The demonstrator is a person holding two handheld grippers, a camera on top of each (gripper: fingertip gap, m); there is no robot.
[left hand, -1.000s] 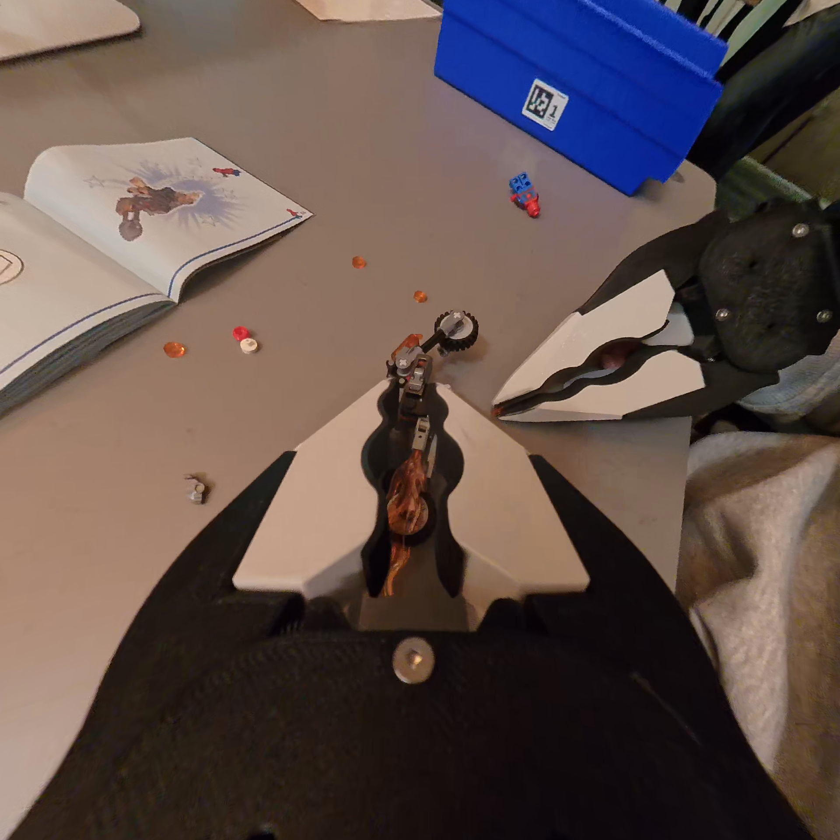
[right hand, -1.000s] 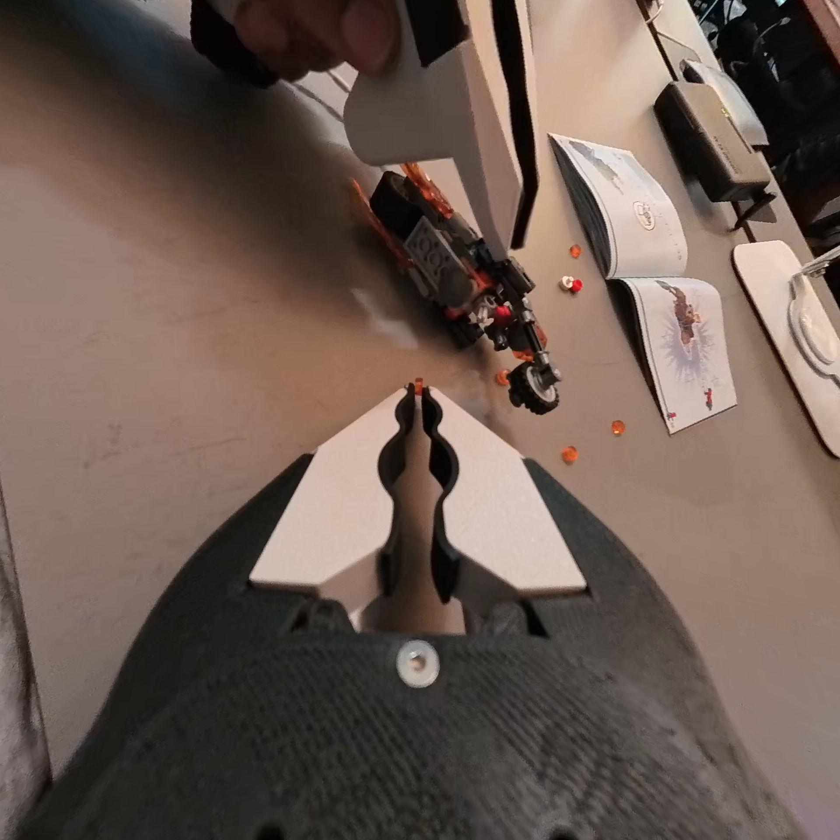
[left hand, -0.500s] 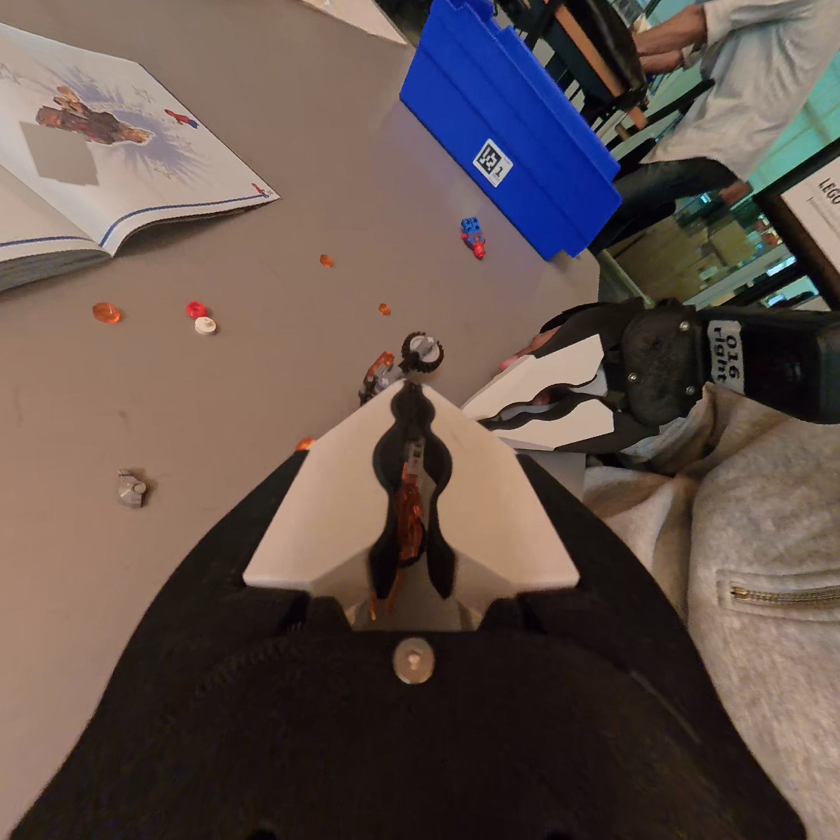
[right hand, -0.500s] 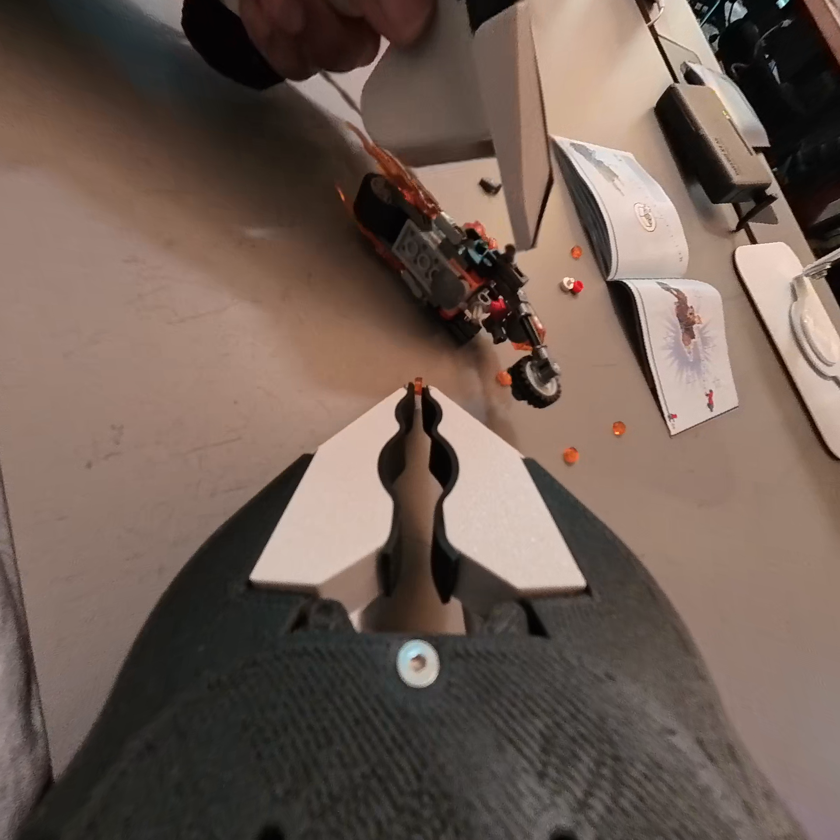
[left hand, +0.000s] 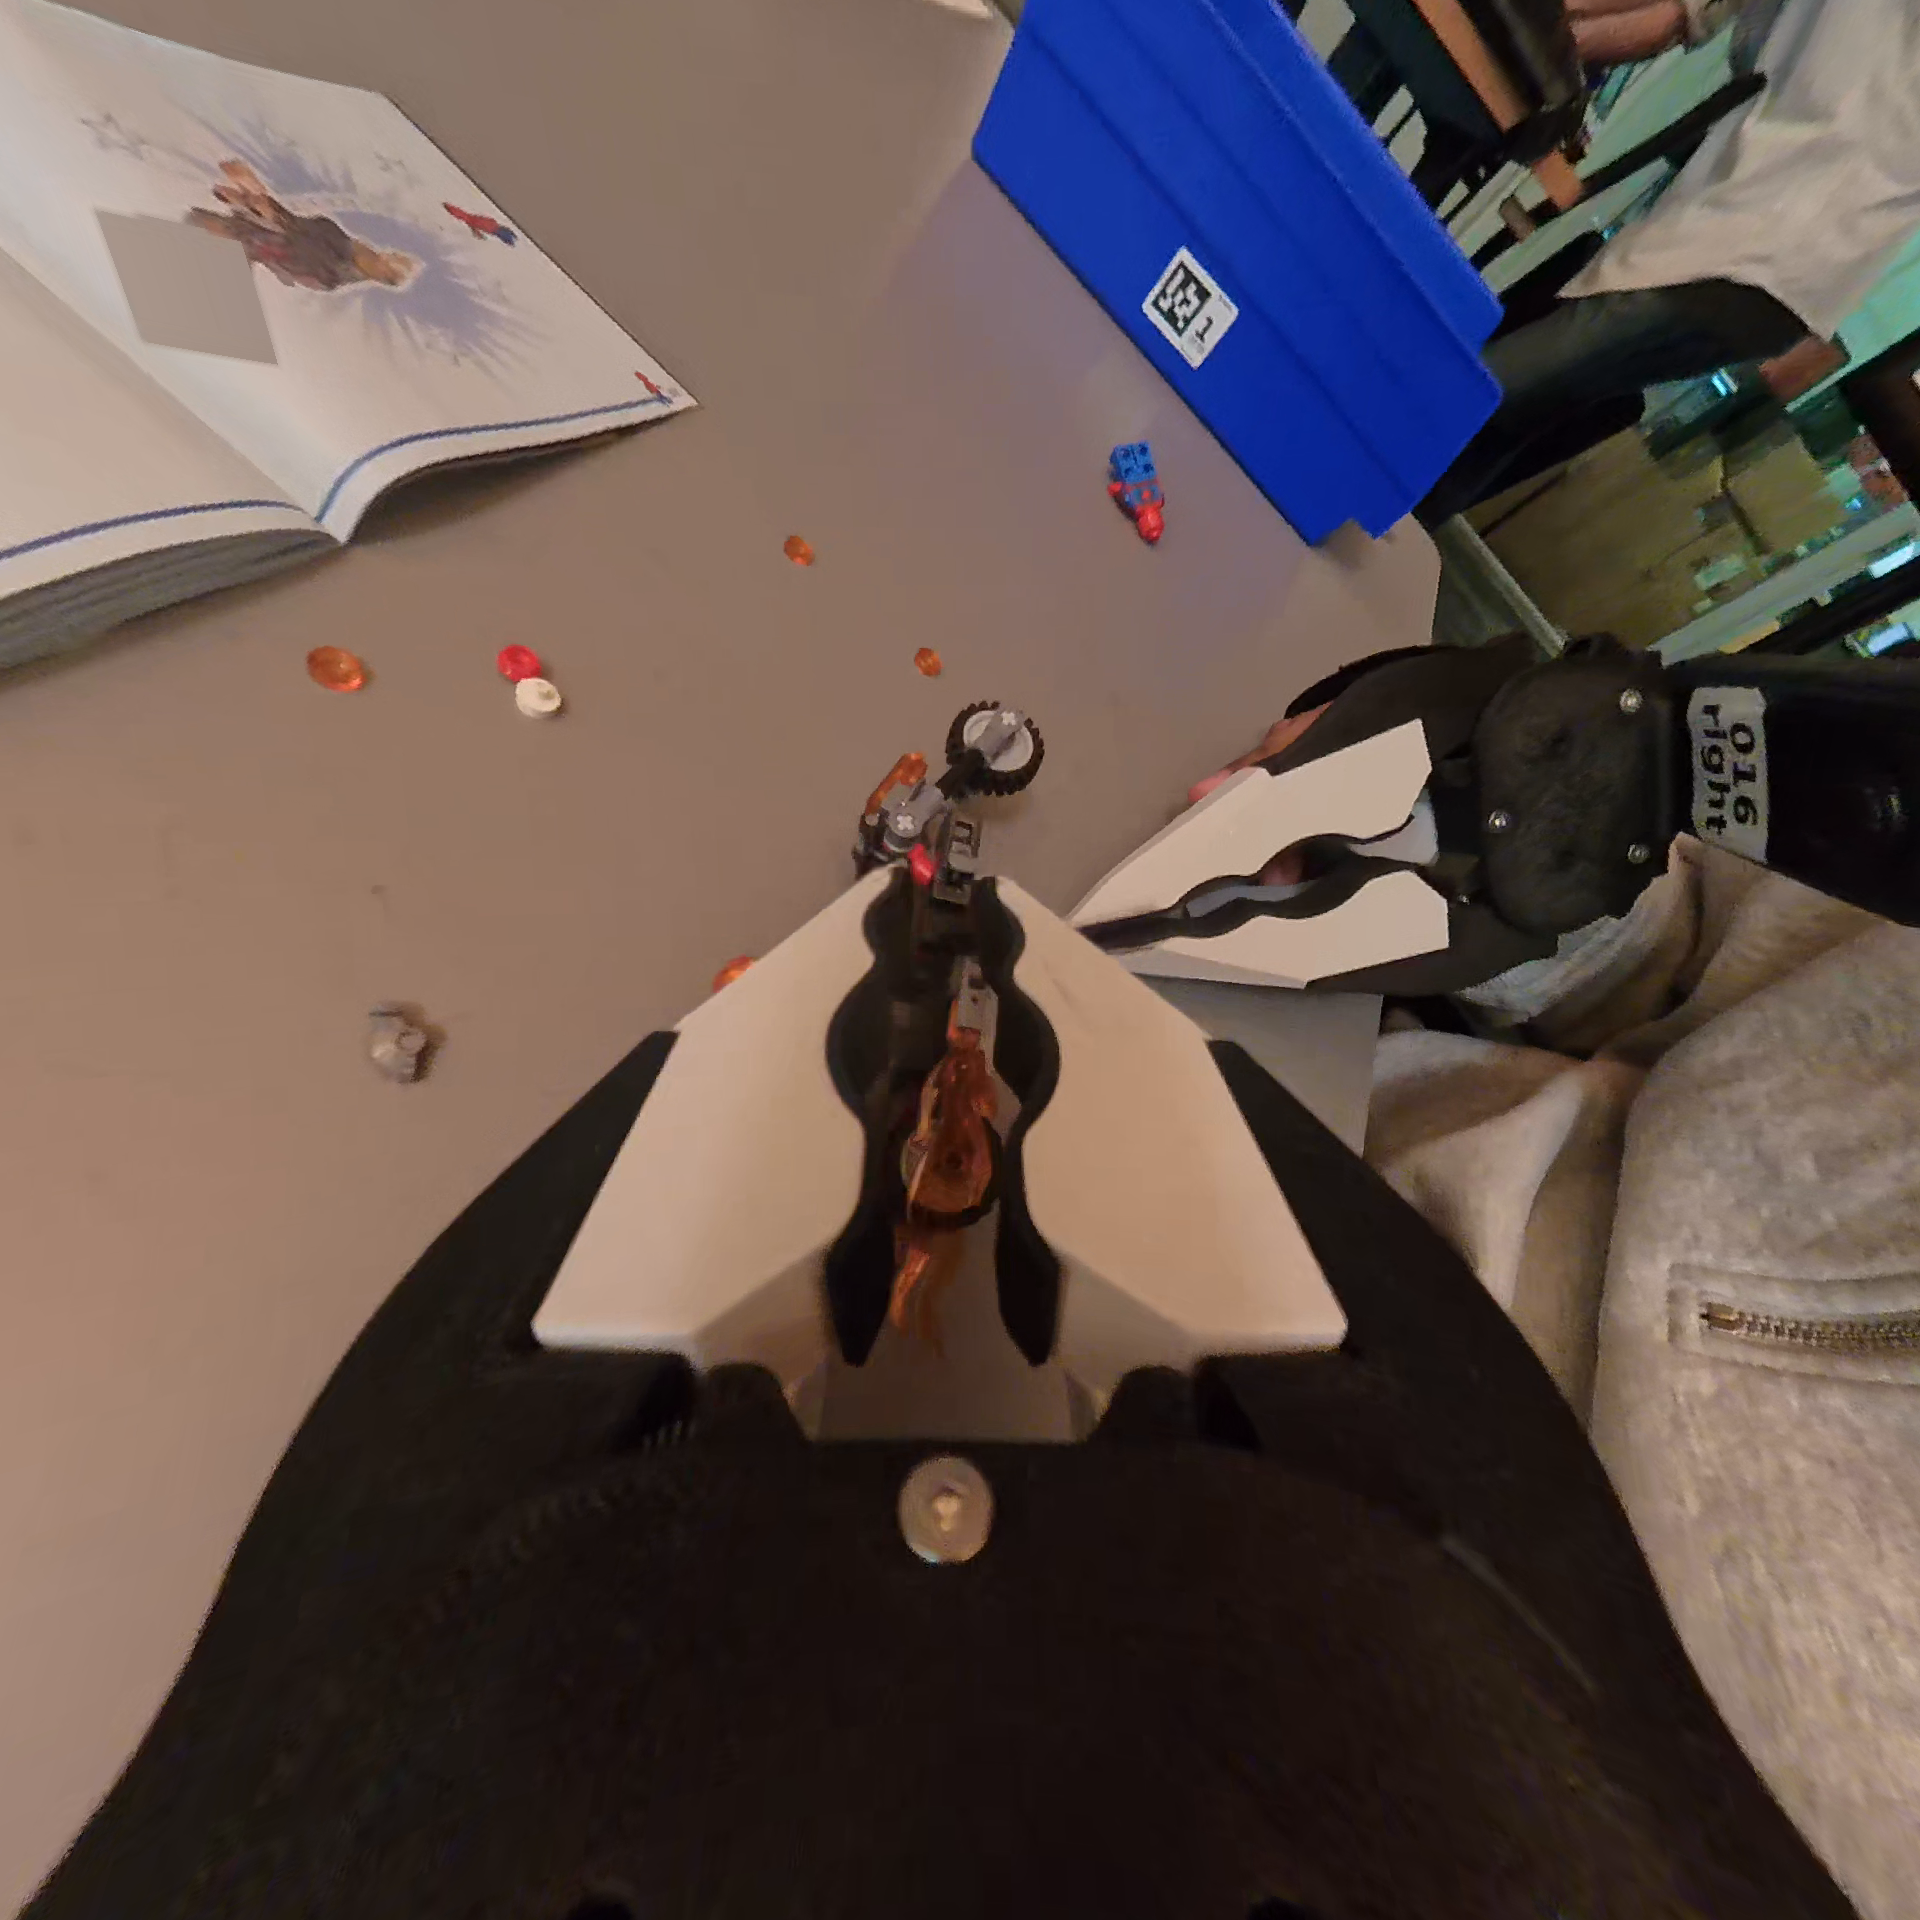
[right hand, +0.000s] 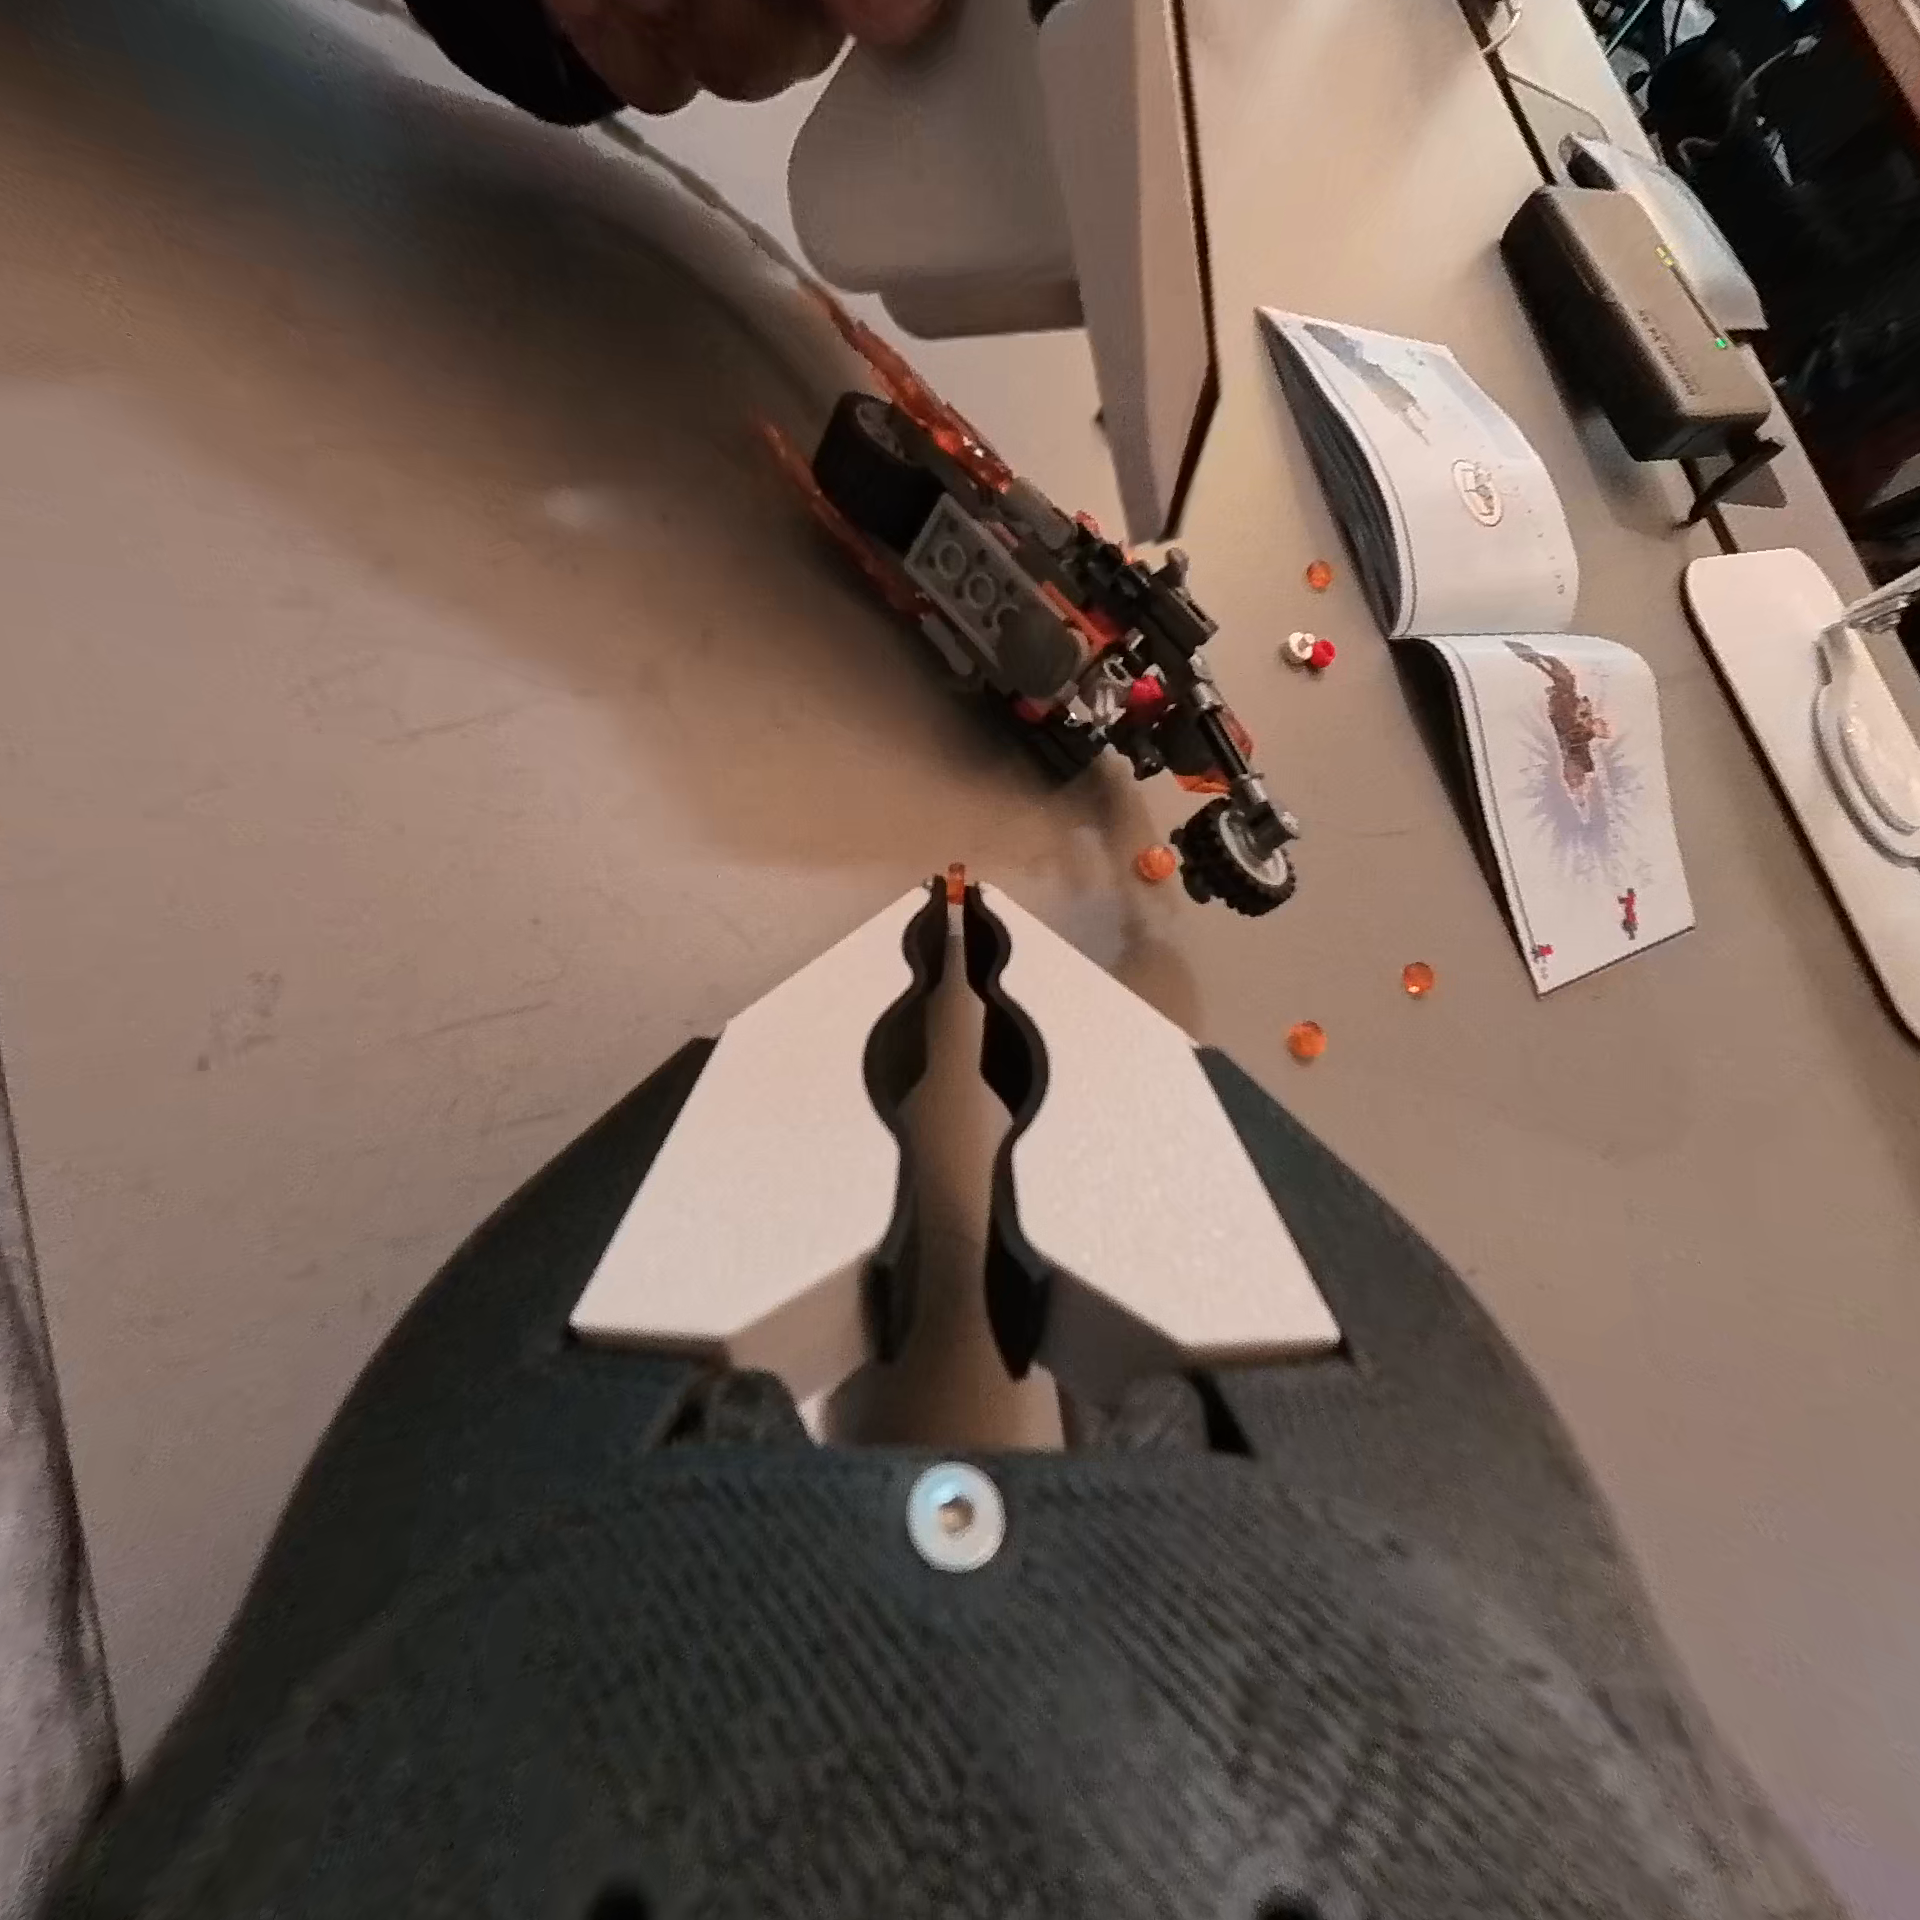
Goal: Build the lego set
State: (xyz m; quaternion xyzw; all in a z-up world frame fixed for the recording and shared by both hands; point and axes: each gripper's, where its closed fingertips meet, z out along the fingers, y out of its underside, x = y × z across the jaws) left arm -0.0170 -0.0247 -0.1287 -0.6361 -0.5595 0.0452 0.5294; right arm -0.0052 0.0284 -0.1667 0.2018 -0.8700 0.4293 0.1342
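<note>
The lego motorbike [left hand: 940, 831], black and grey with orange flame parts, sits between my left gripper's fingers. My left gripper [left hand: 943, 894] is shut on its rear half, and the front wheel [left hand: 992, 743] sticks out past the tips. In the right wrist view the motorbike [right hand: 1039, 623] is low over the grey table [right hand: 416, 727], under the left gripper's white fingers [right hand: 935, 208]. My right gripper [right hand: 953, 896] is shut on a tiny clear orange stud [right hand: 954, 878], a short way from the bike's front wheel. It also shows in the left wrist view [left hand: 1091, 923], close beside the left gripper.
An open instruction booklet [left hand: 260, 312] lies far left and a blue bin [left hand: 1247, 260] stands at the back. Loose orange studs [left hand: 335, 668], a red and a white round piece [left hand: 520, 662], a grey piece [left hand: 397, 1039] and a blue-red piece [left hand: 1135, 488] lie scattered. The table edge and a grey sleeve are at right. One gripper's finger ends stand about 7 centimeters off the other's. The grey piece [left hand: 397, 1039] is closer to my left gripper, around 9 centimeters from its tips; the right tips are 15 centimeters off.
My left gripper has rolled and tilted with the motorbike still in it. My right gripper has stayed put with the orange stud and now shows closer to the left gripper.
</note>
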